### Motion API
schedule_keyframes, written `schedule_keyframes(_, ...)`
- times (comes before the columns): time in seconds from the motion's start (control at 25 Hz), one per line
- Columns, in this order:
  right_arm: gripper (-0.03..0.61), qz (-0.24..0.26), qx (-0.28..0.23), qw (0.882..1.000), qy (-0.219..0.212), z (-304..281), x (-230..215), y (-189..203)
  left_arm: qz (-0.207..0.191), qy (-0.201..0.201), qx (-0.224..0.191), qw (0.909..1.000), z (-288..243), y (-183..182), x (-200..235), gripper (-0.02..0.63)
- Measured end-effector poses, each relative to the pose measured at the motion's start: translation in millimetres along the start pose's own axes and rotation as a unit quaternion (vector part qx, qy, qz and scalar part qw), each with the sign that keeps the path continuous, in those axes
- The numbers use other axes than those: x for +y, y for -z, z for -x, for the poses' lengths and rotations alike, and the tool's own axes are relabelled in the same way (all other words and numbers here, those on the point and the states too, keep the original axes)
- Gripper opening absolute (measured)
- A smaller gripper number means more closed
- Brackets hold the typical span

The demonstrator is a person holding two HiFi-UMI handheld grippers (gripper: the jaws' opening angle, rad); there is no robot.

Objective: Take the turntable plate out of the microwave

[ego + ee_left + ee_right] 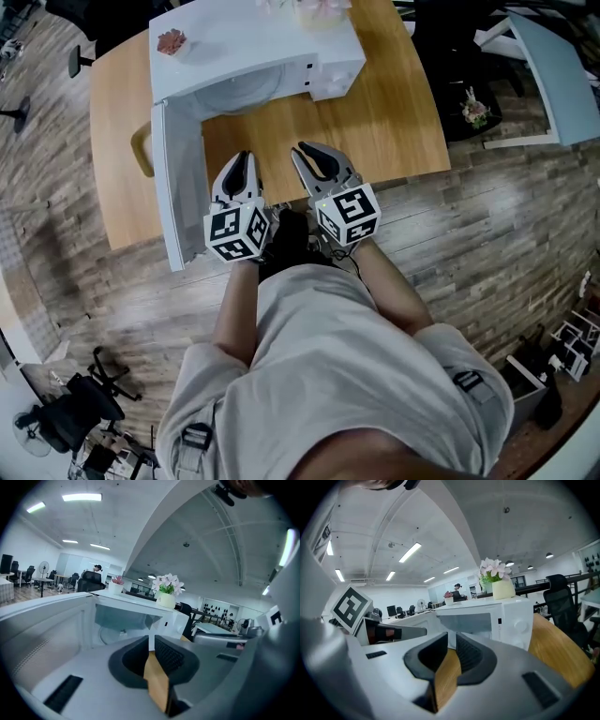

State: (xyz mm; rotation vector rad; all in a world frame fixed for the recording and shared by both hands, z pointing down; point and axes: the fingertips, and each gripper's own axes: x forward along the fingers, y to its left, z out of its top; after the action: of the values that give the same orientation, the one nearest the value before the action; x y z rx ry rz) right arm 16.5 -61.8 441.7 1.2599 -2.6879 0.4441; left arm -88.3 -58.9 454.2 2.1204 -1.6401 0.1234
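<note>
1. Nearest, in the head view: pale shirt and two bare forearms stretched forward over the wood floor (487, 234).
2. On the hands, a marker cube per tool, left cube (236, 232) and right cube (349, 216), side by side and near each other.
3. Left tool (246, 155): jaws a narrow slit apart, nothing between them, only desk wood showing through the gap. Aimed at the open microwave mouth.
4. Right tool (302, 146): jaws likewise a little apart and empty. Just beside the left tool, tips over the near part of the desk.
5. Desk (403, 122): bare wood under and ahead of both tools.
6. Door (178, 187): swung wide open to the left, inner face just beside the left tool.
7. Microwave (253, 42): white, toward the far side of the desk, cavity facing the person.
8. Plate (239, 92): inside the cavity, lying flat on its floor, ahead of both tools and touched by neither.
9. On top of the microwave: white pot of pale flowers (166, 597) toward the control side, small pink plant (172, 41) toward the door side.
10. Farthest: dark office chair (562, 602) past the desk on the right, and strip lights (82, 497) on the ceiling.
</note>
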Motion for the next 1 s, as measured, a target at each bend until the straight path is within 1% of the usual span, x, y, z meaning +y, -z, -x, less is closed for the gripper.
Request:
schedule_keyframes(0.2, 0.064, -0.004, 0.033, 0.999, 0.009, -42.9, -19.2, 10.0, 0.056, 0.013, 0.03, 0.9979, -43.1, 7.9, 28.4, 0.051)
schedule_keyframes(0.36, 0.067, -0.015, 0.056, 0.998, 0.013, -71.6, -28.6, 24.8, 0.077, 0.014, 0.05, 0.9957, -67.4, 21.3, 49.9, 0.051)
schedule_keyframes(0.48, 0.069, -0.03, 0.071, 0.997, 0.013, -91.3, -34.3, 40.5, 0.105, 0.017, 0.063, 0.9924, -83.3, 35.1, 62.3, 0.051)
schedule_keyframes(0.64, 0.075, -0.024, 0.095, 0.995, 0.011, -113.5, -38.8, 62.4, 0.138, 0.013, 0.087, 0.9865, -97.7, 58.6, 74.4, 0.051)
schedule_keyframes(0.68, 0.077, -0.029, 0.099, 0.995, 0.01, -118.5, -40.5, 67.2, 0.143, 0.012, 0.091, 0.9854, -101.1, 63.0, 76.7, 0.051)
schedule_keyframes(0.88, 0.08, -0.073, 0.114, 0.991, 0.01, -143.7, -54.5, 86.0, 0.155, -0.003, 0.098, 0.983, -120.8, 74.6, 92.4, 0.051)
schedule_keyframes(1.0, 0.085, -0.126, 0.12, 0.985, 0.005, -155.4, -63.8, 95.3, 0.181, -0.012, 0.101, 0.9782, -131.7, 81.5, 100.0, 0.052)
